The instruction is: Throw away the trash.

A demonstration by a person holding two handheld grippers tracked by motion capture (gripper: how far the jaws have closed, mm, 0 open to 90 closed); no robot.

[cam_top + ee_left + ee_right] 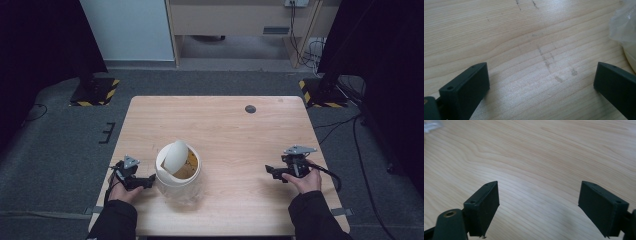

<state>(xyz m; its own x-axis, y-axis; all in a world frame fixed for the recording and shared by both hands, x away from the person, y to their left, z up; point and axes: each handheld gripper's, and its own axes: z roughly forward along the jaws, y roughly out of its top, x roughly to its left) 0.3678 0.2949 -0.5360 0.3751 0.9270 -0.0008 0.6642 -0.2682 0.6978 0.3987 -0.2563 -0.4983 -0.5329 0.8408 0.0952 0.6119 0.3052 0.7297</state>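
— Black jaws first: how do they stand on the left gripper?

— Wide apart, with bare wood between them in the left gripper view. Nothing is held. From above, its tips point toward the white bin and sit just beside its left wall; whether they touch it I cannot tell.

— And the right gripper?

— Also spread wide, with nothing but wood grain between the two black pads in the right gripper view. It sits low over the table near the right edge, tips pointing left, well apart from the bin.

— Where exactly is the bin?

— On the left half of the table, toward the near edge, standing upright. Its white swing lid is tilted up on edge in the opening, and the inside below it looks yellowish-brown. In the left gripper view its pale wall and some crinkled clear plastic show at the right edge.

— Anything farther out?

— A small dark round spot on the far part of the tabletop, and grey carpet around the table.
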